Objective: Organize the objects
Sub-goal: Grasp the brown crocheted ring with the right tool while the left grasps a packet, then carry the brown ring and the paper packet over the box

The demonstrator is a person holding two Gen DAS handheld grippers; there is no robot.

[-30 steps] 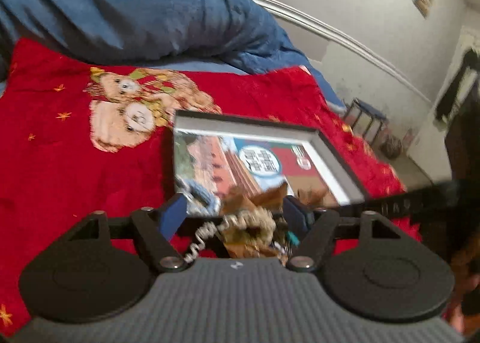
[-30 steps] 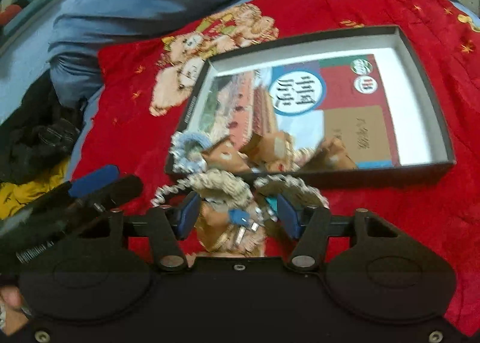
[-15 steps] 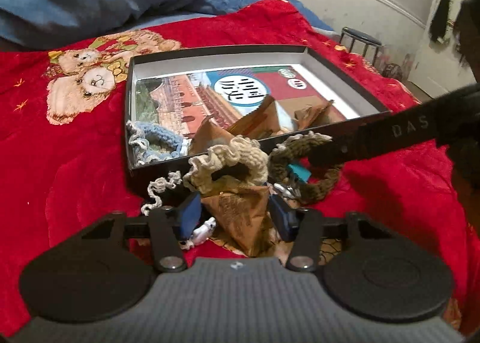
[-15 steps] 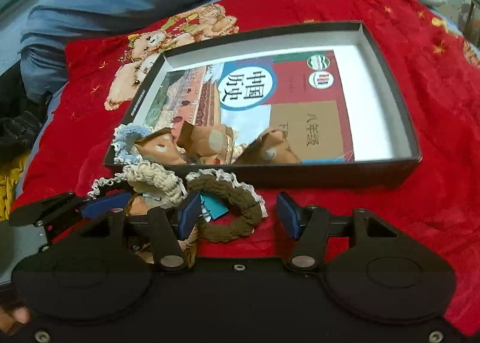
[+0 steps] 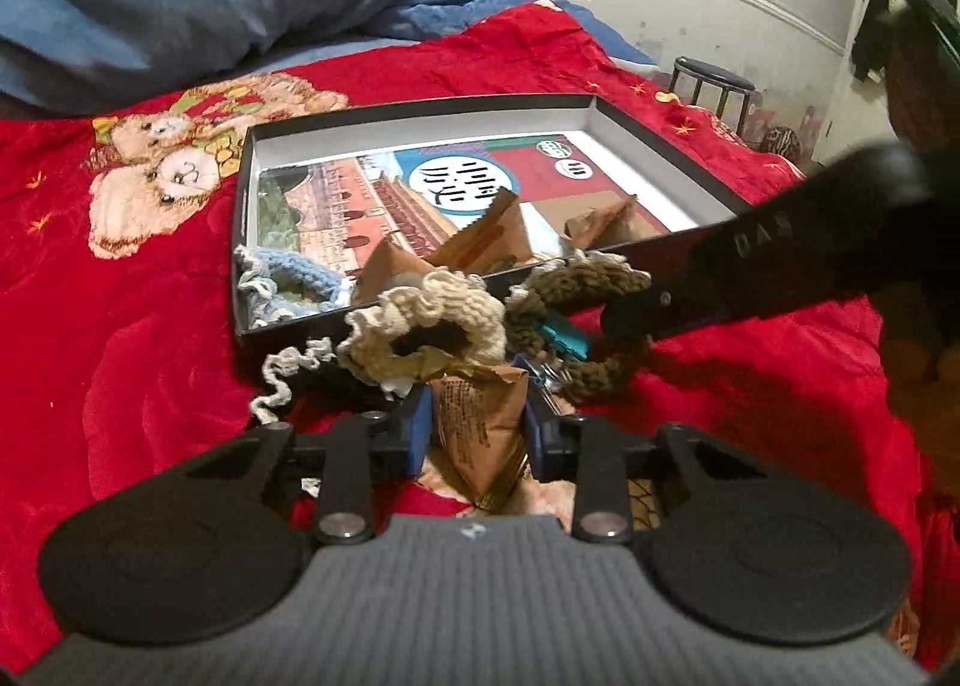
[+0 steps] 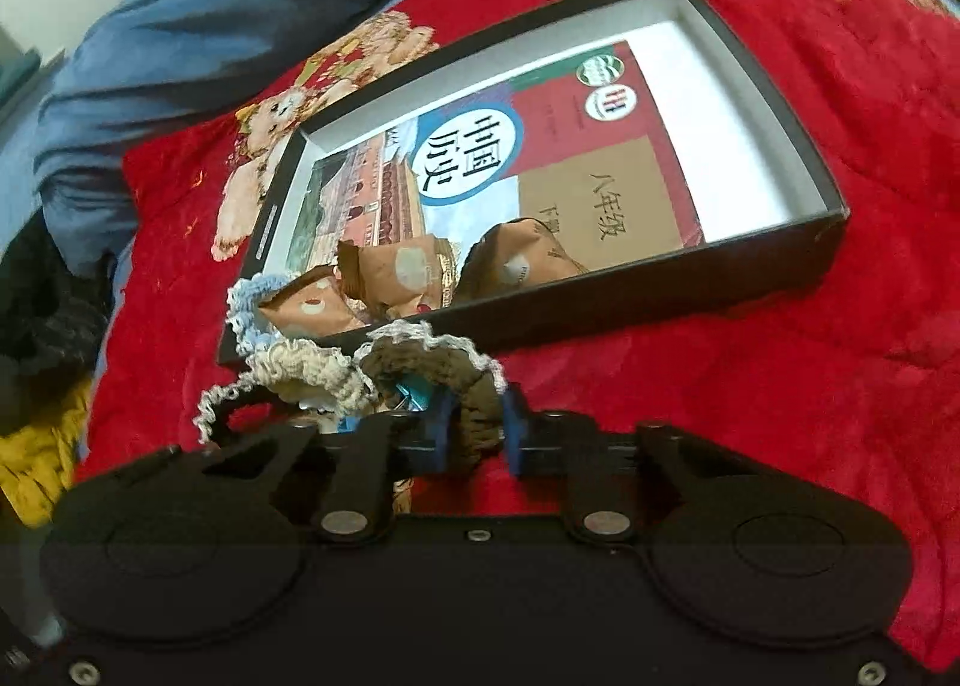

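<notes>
On the bed, left tongs point(image 5: 474, 431) clamp a brown packet point(image 5: 480, 434); right tongs point(image 6: 474, 431) clamp the olive scrunchie point(image 6: 474, 395). Beyond, the black box point(image 6: 600, 314) holds three brown packets point(image 6: 390, 272), a blue scrunchie point(image 5: 282, 284) and a book point(image 6: 570, 158)

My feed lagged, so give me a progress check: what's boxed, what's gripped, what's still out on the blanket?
Done: three brown packets and the blue scrunchie lie in the box. In hand: the left gripper pinches a brown packet; the right gripper pinches the olive scrunchie. Left: the cream scrunchie and teal clip sit on the blanket outside the box.
</notes>
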